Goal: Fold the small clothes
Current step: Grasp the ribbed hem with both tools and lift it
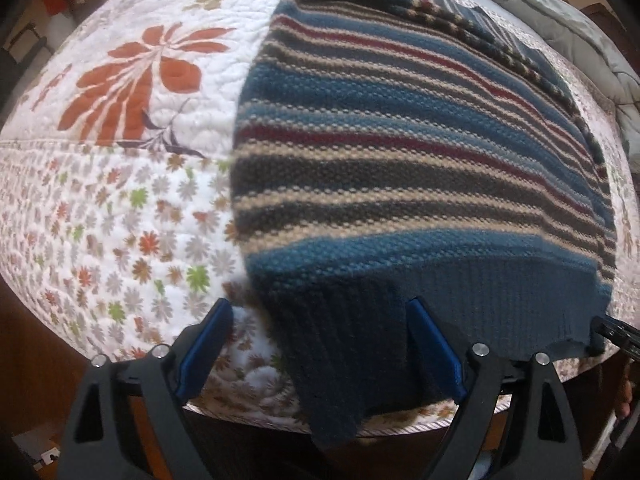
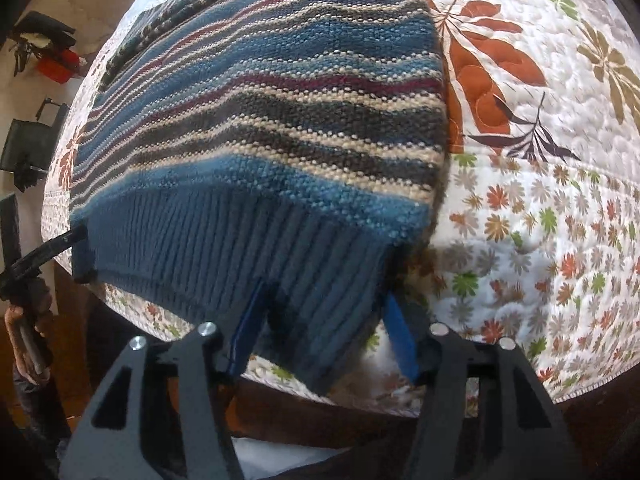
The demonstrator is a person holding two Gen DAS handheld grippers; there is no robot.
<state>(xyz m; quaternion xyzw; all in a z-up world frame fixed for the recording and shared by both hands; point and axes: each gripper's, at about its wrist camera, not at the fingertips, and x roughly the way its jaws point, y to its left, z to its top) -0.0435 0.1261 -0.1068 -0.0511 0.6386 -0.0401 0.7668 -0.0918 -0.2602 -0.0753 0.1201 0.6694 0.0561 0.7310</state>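
**Striped sweater at the bed's edge, a claw at each hem corner**

The striped knit sweater (image 1: 400,152) lies spread on the floral quilt (image 1: 132,184), its blue ribbed hem (image 2: 224,256) hanging over the near edge of the bed; the left gripper (image 1: 320,328) stands wide, its blue fingers (image 1: 434,352) straddling the hem's left corner without pinching it; the right gripper (image 2: 322,312) is likewise spread, the hem's right corner drooping between its fingers (image 2: 400,340).
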